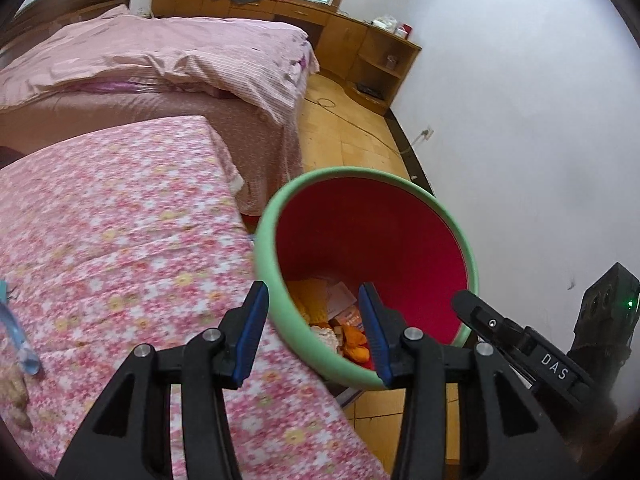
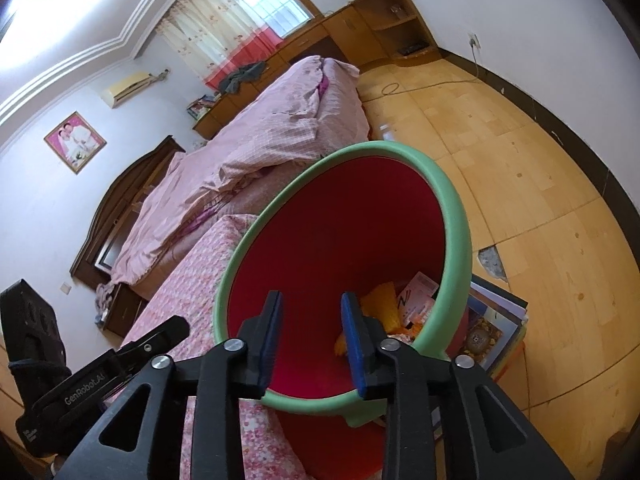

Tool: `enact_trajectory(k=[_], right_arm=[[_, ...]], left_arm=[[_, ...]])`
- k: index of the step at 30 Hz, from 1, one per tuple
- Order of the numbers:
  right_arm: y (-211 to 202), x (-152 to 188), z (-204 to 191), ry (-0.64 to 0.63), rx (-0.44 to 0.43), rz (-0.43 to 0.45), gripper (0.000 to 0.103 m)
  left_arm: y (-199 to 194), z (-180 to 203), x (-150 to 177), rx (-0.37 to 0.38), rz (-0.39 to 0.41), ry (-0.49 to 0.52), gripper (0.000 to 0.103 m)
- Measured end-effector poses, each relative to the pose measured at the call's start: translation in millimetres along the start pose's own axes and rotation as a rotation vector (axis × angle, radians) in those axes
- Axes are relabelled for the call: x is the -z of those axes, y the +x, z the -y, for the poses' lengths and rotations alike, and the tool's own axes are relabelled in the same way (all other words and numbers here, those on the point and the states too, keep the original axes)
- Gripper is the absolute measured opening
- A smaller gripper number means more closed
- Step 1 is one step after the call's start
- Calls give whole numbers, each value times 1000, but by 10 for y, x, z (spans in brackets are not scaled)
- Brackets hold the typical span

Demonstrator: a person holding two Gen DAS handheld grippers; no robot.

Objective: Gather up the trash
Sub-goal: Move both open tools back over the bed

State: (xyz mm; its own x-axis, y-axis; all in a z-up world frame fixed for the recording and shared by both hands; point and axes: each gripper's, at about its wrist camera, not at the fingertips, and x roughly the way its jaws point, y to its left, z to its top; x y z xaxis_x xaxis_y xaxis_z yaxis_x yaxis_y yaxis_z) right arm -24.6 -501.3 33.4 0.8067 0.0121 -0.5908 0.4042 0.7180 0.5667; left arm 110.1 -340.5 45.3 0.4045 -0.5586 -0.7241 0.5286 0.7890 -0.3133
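Observation:
A red trash bin with a green rim (image 1: 272, 264) stands beside the floral-covered table; it also shows in the right wrist view (image 2: 452, 216). Orange peels, paper and wrappers (image 1: 344, 320) lie at its bottom, seen too in the right wrist view (image 2: 404, 304). My left gripper (image 1: 314, 308) is open and empty, straddling the bin's near rim. My right gripper (image 2: 310, 312) is open and empty above the bin's mouth. A blue wrapper (image 1: 20, 340) and brownish scraps (image 1: 16, 396) lie on the table at far left.
The pink floral tablecloth (image 1: 120, 240) covers the table left of the bin. A bed with pink bedding (image 1: 160, 60) lies behind. Stacked books (image 2: 496, 320) sit beside the bin. A cable (image 2: 420, 86) runs over the wooden floor. Wooden cabinets (image 1: 360, 48) line the far wall.

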Motion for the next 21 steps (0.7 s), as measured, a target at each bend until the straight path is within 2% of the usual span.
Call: enact_trajectory(k=[8,14,21], right_arm=[[-39,40,-125,-19,-2,-2,34],[-72,111,-265,-47,-15,-8,35],[-97,194,-430,-80,-32,-12,35]], left_arm=[[-279,-301,84,-56,31,-57,47],[-464,-532,144,-167,73,-83,47],[-637,-865,248,-236,90,-128,47]])
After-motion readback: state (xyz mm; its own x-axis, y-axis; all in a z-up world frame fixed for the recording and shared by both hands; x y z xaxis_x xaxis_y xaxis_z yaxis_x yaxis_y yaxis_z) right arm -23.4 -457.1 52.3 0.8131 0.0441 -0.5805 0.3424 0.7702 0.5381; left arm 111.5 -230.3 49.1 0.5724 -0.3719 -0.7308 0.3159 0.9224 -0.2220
